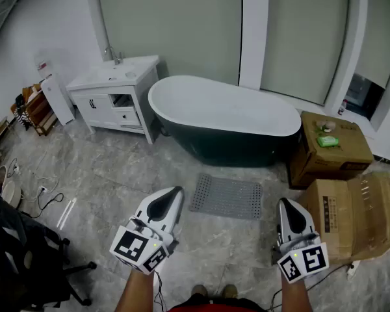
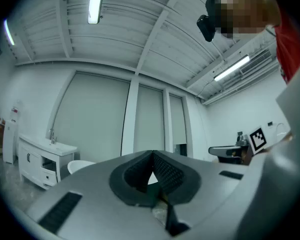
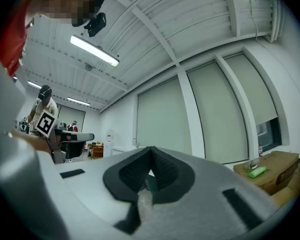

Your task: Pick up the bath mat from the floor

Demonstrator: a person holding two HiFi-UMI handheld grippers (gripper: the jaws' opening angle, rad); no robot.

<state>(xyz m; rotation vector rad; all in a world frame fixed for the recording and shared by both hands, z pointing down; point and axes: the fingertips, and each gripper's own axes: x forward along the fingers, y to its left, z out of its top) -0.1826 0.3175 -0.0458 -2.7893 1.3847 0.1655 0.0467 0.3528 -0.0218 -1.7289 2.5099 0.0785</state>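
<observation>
A grey perforated bath mat [image 1: 226, 196] lies flat on the marble floor in front of the dark green bathtub [image 1: 224, 119]. In the head view my left gripper [image 1: 176, 192] hovers just left of the mat's near left corner, shut and empty. On the other side my right gripper [image 1: 285, 203] hangs off the mat's near right corner, also shut with nothing in it. Both gripper views look out level across the room; the left gripper [image 2: 152, 155] and right gripper [image 3: 151, 151] show their jaw tips pressed together. The mat is not seen in either.
A white vanity with sink [image 1: 116, 93] stands left of the tub. Cardboard boxes [image 1: 335, 149] and flattened cardboard [image 1: 357, 213] crowd the right side. A black chair base [image 1: 36, 265] and loose cables [image 1: 32, 194] lie at the left. A person's shoes [image 1: 213, 292] show at the bottom.
</observation>
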